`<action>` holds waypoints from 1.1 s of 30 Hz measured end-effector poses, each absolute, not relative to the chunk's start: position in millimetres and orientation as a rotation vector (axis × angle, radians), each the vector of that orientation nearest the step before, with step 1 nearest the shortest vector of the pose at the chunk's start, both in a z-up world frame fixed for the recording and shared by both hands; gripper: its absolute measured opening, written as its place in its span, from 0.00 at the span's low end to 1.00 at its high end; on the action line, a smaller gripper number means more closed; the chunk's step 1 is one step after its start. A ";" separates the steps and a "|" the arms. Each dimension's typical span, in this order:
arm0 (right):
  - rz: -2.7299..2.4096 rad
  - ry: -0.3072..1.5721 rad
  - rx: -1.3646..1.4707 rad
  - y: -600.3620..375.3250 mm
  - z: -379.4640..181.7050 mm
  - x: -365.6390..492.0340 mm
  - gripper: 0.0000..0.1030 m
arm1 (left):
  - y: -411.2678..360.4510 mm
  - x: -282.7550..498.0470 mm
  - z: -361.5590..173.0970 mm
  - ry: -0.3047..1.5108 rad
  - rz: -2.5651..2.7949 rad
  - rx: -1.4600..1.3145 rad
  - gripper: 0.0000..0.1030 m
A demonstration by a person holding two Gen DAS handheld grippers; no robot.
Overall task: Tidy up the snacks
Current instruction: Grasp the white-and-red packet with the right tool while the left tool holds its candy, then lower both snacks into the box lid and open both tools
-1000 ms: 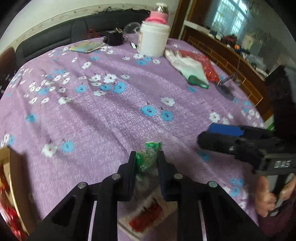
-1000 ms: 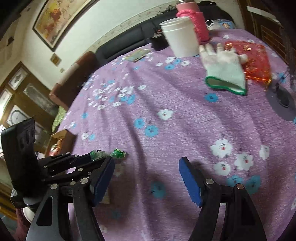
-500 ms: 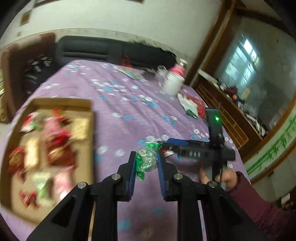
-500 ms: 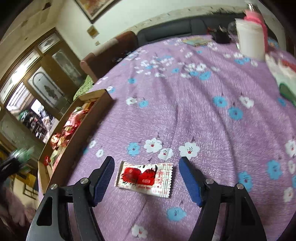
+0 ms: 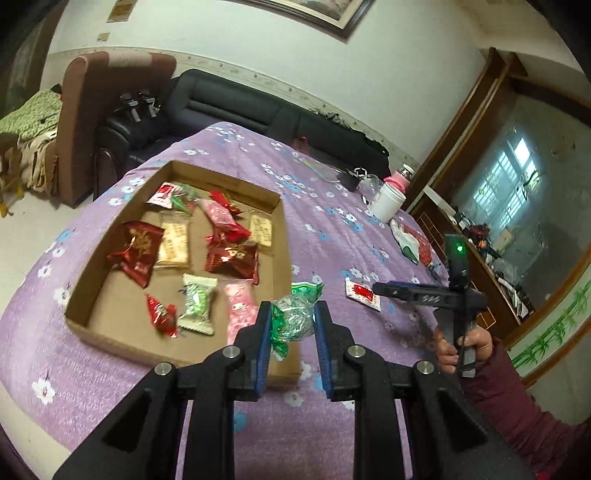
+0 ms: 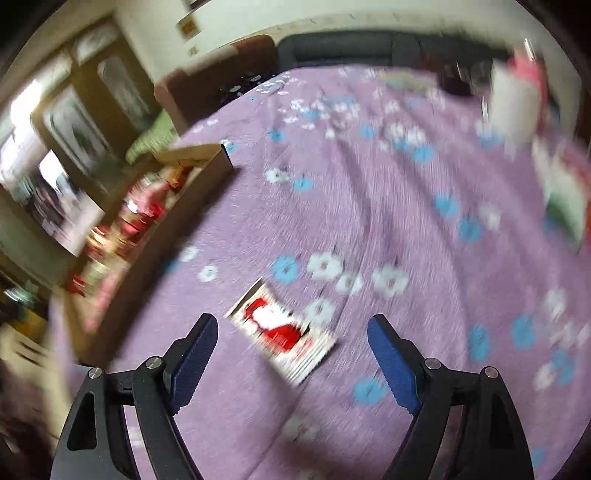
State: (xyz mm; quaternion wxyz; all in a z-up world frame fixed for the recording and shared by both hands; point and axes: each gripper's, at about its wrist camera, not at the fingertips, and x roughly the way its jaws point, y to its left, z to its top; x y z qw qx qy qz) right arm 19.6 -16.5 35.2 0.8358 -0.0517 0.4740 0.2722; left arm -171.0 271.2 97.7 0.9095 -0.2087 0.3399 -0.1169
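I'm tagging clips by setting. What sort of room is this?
Most likely a home living room: a black sofa and a brown armchair sit behind a table with a purple floral tablecloth, and a framed picture hangs on the wall.

- Green-and-silver wrapped candy (image 5: 293, 320): crinkled, twisted ends, seen at lower centre of the left wrist view, over the near right corner of the cardboard tray (image 5: 275, 202).
- Tray: shallow, open, filled with red, pink, cream and green packets, centre-left.
- White packet with red print (image 6: 282, 332): lying flat on the purple cloth, tilted, blurred, lower centre of the right wrist view.
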 end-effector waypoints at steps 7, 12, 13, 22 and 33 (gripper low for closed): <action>0.591 0.998 -0.330 29.0 15.3 12.0 0.38 | 284.9 -180.7 93.9 0.699 -0.190 -0.462 0.21; 0.565 1.029 -0.260 14.8 15.8 6.6 0.33 | 290.3 -175.2 88.9 0.708 -0.173 -0.475 0.21; 0.563 1.032 -0.236 10.8 16.2 5.0 0.32 | 290.3 -173.9 87.8 0.710 -0.174 -0.476 0.21; 0.581 0.969 -0.154 20.0 53.4 -11.0 0.33 | 287.6 -146.9 71.3 0.778 -0.147 -0.453 0.21; 0.783 0.969 -0.162 133.9 70.8 -20.8 0.33 | 309.8 -128.9 58.8 0.830 0.094 -0.321 0.39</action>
